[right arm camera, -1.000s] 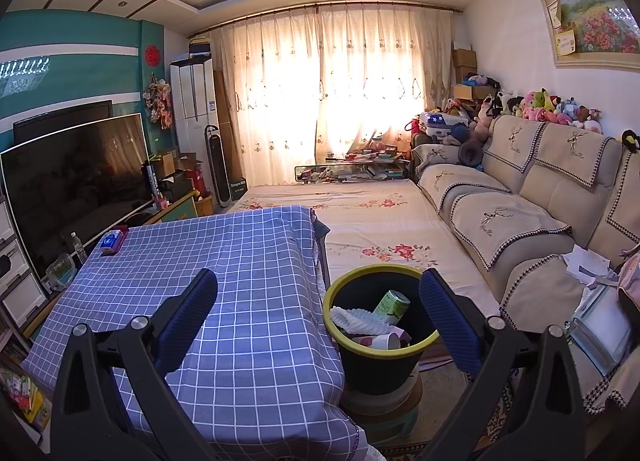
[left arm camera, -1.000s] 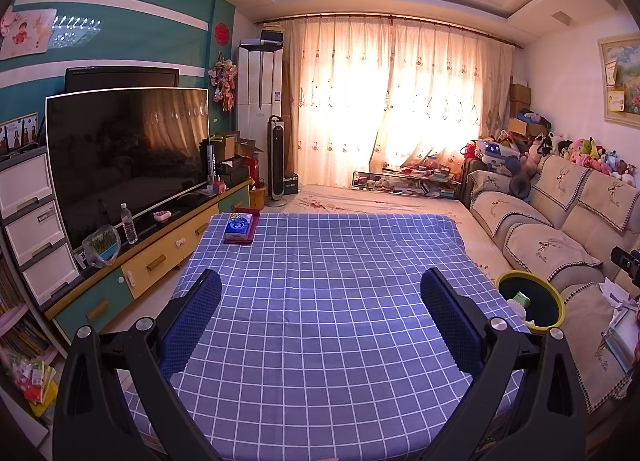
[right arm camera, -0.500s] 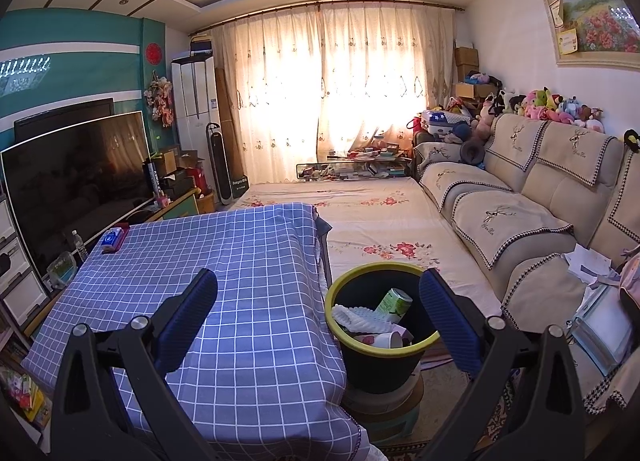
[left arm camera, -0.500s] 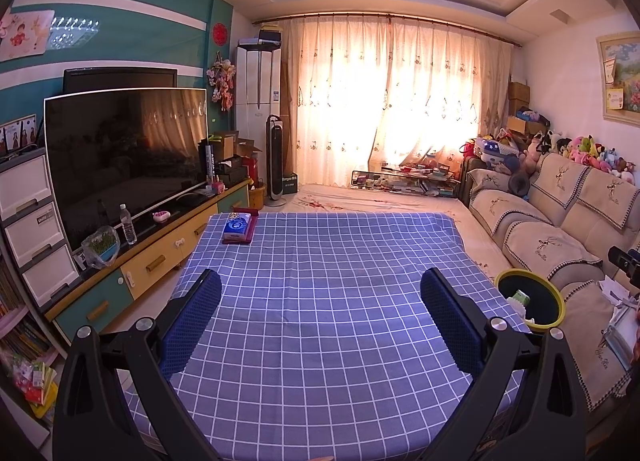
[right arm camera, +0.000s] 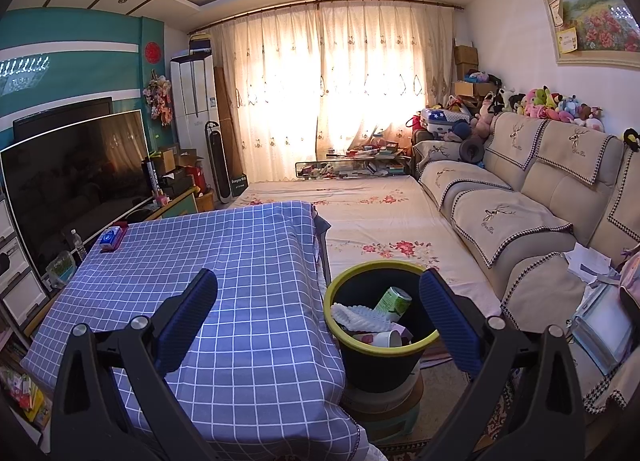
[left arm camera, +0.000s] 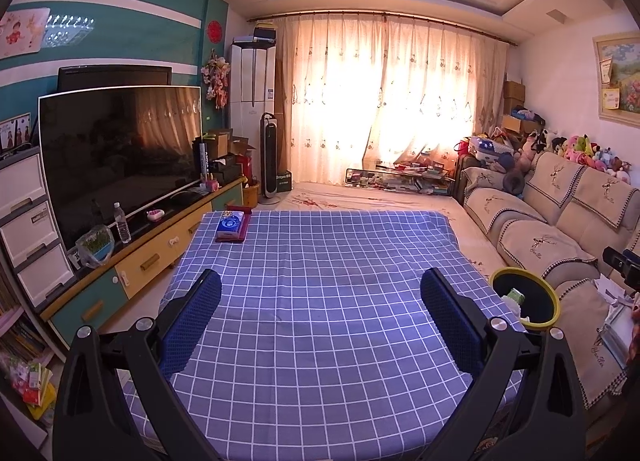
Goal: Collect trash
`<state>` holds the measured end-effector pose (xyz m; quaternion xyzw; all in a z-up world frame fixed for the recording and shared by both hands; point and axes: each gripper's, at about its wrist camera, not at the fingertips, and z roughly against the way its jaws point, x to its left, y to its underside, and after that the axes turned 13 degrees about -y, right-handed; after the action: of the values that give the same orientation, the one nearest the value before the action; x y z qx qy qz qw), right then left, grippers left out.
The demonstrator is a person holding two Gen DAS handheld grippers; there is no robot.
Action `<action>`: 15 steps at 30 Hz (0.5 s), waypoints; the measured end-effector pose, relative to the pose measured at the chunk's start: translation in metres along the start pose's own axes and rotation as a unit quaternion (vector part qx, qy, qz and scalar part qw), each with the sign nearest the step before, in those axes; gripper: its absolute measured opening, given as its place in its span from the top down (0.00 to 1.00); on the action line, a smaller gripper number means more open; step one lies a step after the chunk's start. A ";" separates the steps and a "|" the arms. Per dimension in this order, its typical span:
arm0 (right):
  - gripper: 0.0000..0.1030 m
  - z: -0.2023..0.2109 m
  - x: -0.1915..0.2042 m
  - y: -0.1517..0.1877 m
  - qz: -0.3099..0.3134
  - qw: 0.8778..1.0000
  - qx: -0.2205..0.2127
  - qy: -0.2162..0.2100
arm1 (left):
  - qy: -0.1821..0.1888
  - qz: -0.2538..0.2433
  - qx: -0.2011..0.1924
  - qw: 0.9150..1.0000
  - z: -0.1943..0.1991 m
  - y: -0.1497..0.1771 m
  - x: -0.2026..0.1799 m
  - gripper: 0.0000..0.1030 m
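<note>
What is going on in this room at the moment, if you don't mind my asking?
A person is collecting trash with two grippers. The left hand-held gripper hangs open and empty over the blue checked tablecloth, which carries only a tissue pack at its far corner. The right hand-held gripper, also open and empty, points toward the yellow-rimmed bin beside the table, which already holds a green can, a paper cup and white wrapping.

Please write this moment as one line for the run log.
left gripper: open, empty | right gripper: open, empty | trash bin: holds trash | table: tissue pack only
</note>
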<state>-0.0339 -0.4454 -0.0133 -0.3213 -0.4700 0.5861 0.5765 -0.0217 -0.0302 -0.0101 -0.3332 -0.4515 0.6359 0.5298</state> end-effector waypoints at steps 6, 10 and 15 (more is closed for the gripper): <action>0.07 -0.004 -0.001 0.005 0.001 1.000 0.006 -0.002 | 0.007 0.002 0.011 1.000 -0.008 0.000 0.000 0.05; 0.07 -0.010 -0.001 0.008 0.002 1.000 0.012 -0.002 | 0.005 -0.003 0.020 1.000 -0.015 0.002 -0.002 0.05; 0.07 -0.017 -0.001 0.009 0.001 1.000 0.018 -0.004 | 0.002 0.000 0.016 1.000 -0.025 0.002 0.000 0.05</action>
<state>-0.0216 -0.4426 -0.0272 -0.3090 -0.4613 0.5964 0.5796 -0.0003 -0.0245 -0.0215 -0.3262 -0.4402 0.6423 0.5360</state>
